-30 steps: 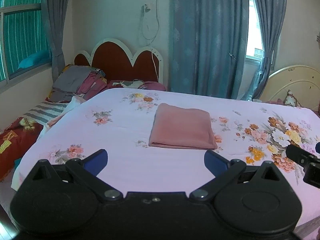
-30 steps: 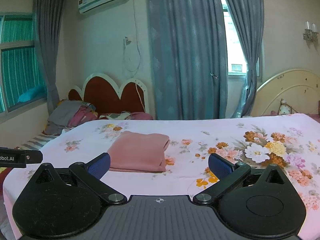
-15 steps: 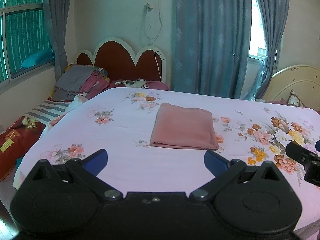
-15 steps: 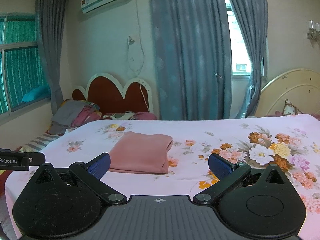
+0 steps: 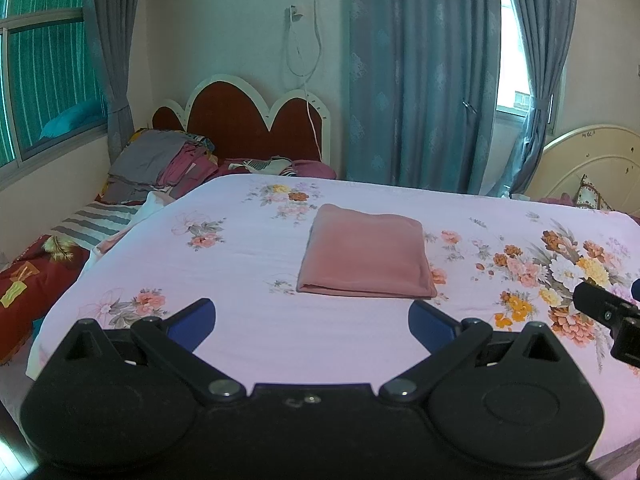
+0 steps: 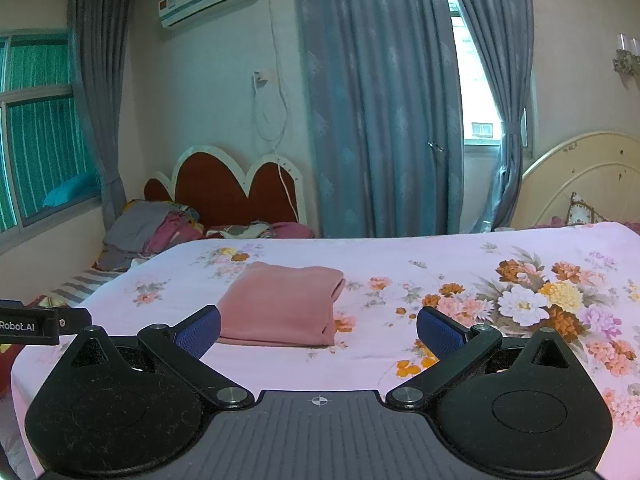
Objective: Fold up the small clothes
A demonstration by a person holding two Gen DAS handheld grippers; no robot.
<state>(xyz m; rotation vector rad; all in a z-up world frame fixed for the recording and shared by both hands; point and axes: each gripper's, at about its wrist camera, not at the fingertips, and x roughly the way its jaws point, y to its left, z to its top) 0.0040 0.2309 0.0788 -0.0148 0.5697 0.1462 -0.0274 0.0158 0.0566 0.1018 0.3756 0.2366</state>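
A pink garment (image 5: 366,254) lies folded into a neat rectangle on the floral bedsheet (image 5: 248,264); it also shows in the right wrist view (image 6: 282,306). My left gripper (image 5: 312,322) is open and empty, held above the bed's near edge, short of the garment. My right gripper (image 6: 319,330) is open and empty, level with the garment's near right corner and apart from it. The right gripper's side shows at the left wrist view's right edge (image 5: 608,312).
A pile of folded clothes (image 5: 160,164) sits on a second bed with a red headboard (image 5: 244,120) at the back left. A cream headboard (image 6: 580,180) stands at the right. Curtains (image 5: 420,72) hang behind the bed.
Both grippers have drifted slightly back and up from the bed, so the view has shifted a little. The folded garment has not moved. Both grippers stay open.
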